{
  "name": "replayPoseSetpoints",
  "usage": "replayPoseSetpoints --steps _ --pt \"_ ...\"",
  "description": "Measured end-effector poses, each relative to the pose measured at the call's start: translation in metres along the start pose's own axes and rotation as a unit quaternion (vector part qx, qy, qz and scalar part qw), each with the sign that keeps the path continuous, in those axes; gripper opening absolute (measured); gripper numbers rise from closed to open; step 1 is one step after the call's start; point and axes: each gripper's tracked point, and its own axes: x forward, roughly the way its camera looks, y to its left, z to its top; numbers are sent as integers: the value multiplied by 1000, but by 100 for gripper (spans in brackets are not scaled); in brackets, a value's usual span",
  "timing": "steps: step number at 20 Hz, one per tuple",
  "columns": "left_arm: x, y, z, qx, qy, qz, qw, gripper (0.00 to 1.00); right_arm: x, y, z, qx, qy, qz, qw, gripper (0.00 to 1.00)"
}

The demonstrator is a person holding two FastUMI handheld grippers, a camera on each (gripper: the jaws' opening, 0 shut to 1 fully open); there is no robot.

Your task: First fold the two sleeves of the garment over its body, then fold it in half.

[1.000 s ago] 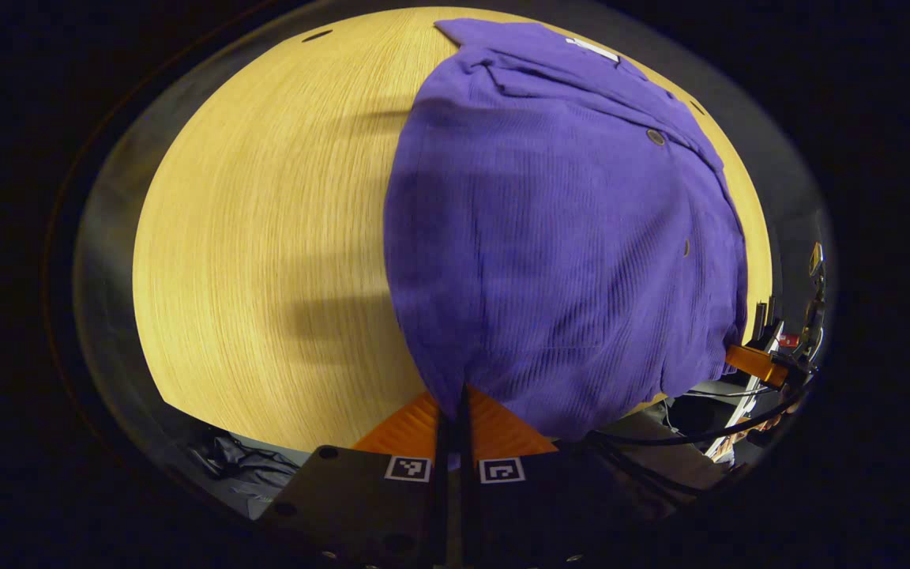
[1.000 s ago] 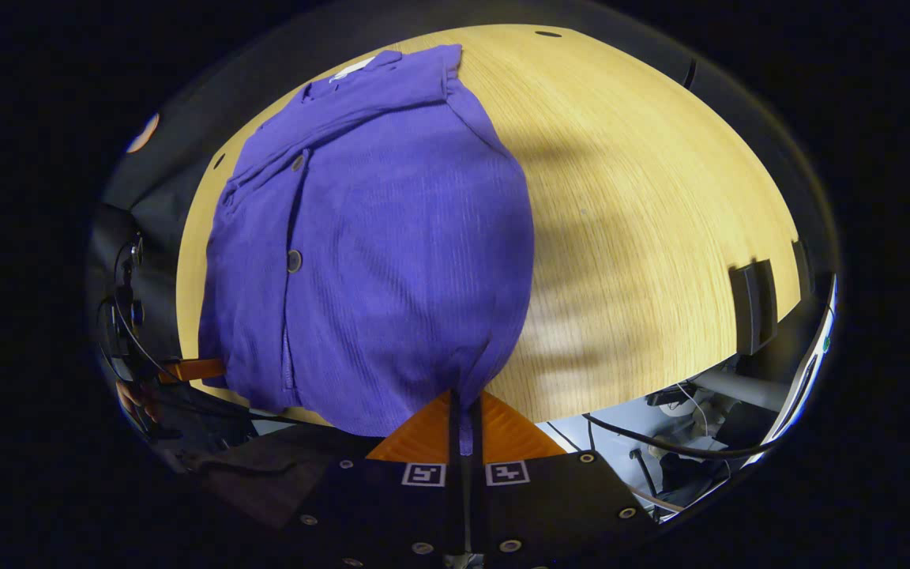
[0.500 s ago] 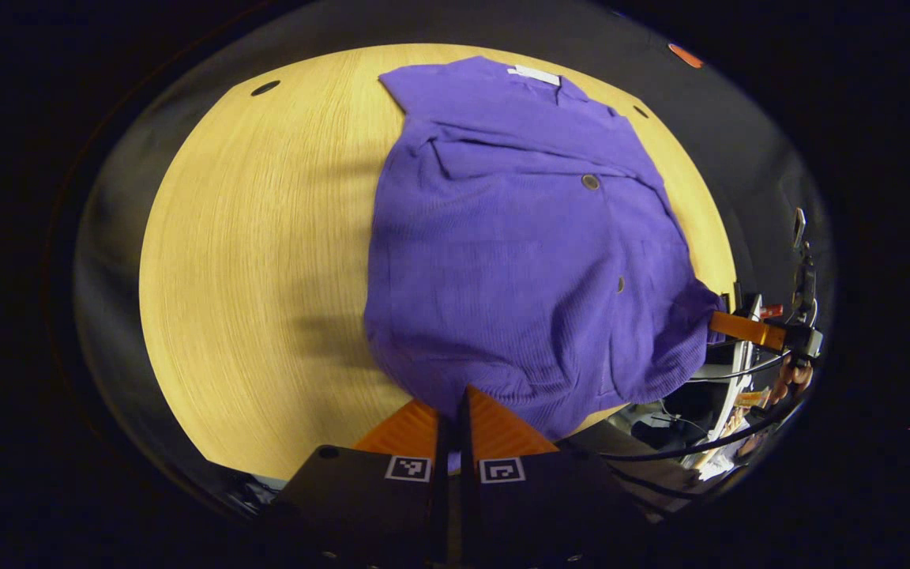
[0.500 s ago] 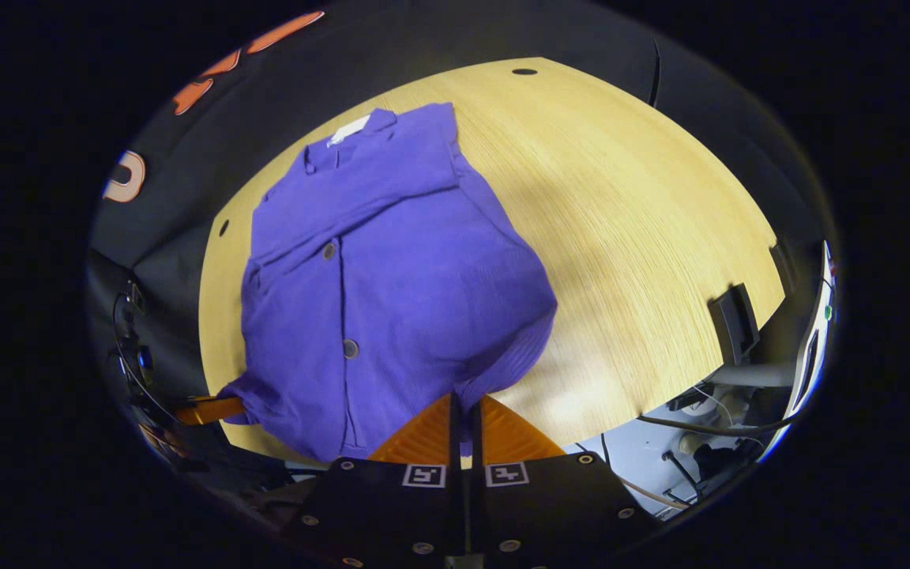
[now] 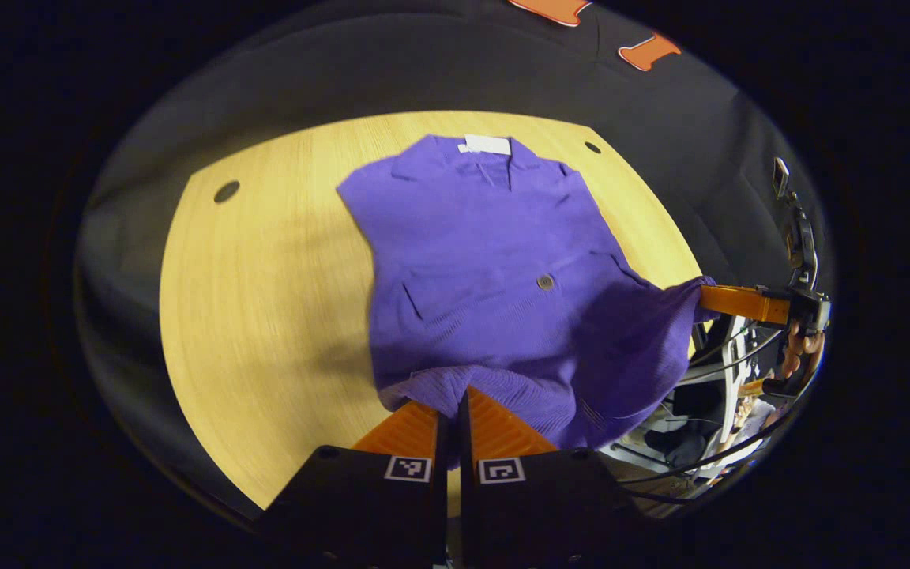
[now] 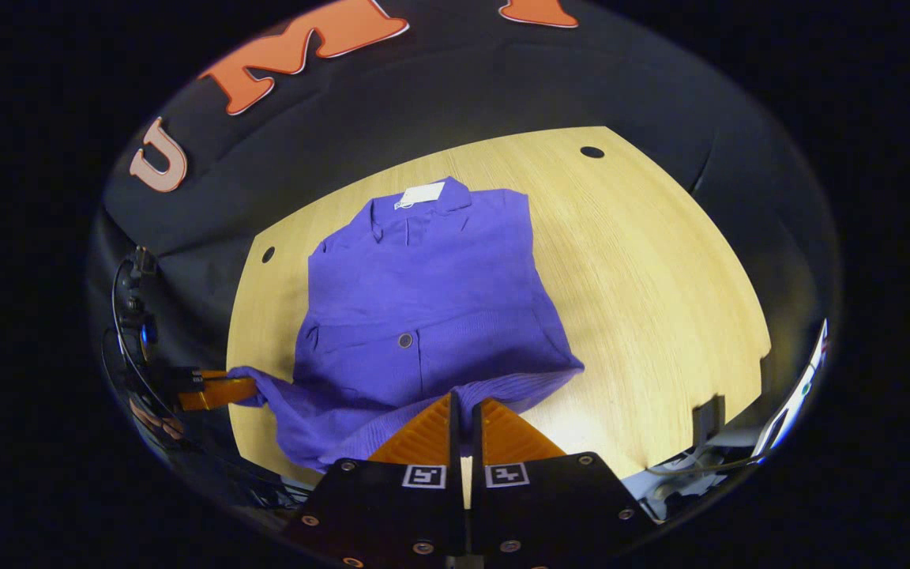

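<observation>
In the left gripper view, a purple shirt [image 5: 494,269] lies on a wooden table [image 5: 265,300], collar toward the table's far edge, where a white label [image 5: 486,145] shows at the neck. The sleeves are already folded in over the body, and one dark button [image 5: 546,282] sits near the middle of the front. The left gripper [image 5: 453,411] is at the shirt's near hem, its fingers pressed together with a fold of purple cloth pinched between them; the hem is lifted off the table there. To the right of the shirt, the right gripper [image 5: 712,296] grips the other hem corner, which is pulled out taut and raised, and a hand [image 5: 799,348] shows behind it. Two small round holes [image 5: 226,191] mark the table's far corners.

In the right gripper view, the shirt [image 6: 423,292] lies on the table [image 6: 644,316] with the label [image 6: 422,194] at its far end. The right gripper [image 6: 464,415] holds the near hem, fingers closed to a thin slit with cloth caught in it. To the left of the shirt, the left gripper [image 6: 238,389] clamps the opposite hem corner, stretched out past the table's edge. A button [image 6: 404,340] shows on the front.
</observation>
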Motion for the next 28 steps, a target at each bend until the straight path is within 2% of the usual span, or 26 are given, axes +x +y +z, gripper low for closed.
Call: replayPoseSetpoints --steps 2,5,8,11,14,15,18,21,24,28 --pt "-9 0 26 -15 -20 -2 1000 8 4 0 23 -6 -3 13 1000 4" --pt "-10 10 61 -1 -43 28 999 8 12 -10 53 -12 -13 28 999 4" --pt "-5 25 86 13 -37 55 998 8 26 -30 79 -10 -12 30 999 4" --pt "1 30 121 -3 -45 69 997 8 35 -48 105 -4 -13 35 999 4" --pt "7 34 157 -5 -46 85 995 8 47 -47 150 12 -22 66 998 4" --pt "9 37 168 -3 -44 95 995 8 41 -51 145 13 -26 71 997 4" --pt "15 43 198 -24 -47 122 991 8 55 -54 174 19 -30 79 996 4" --pt "28 48 224 -50 -66 141 987 8 71 -46 193 57 -17 111 992 4" --pt "41 45 240 -57 -94 150 983 8 98 -50 213 66 -28 99 992 3" --pt "57 66 255 -65 -106 199 972 8 127 -45 238 88 -18 93 992 4"
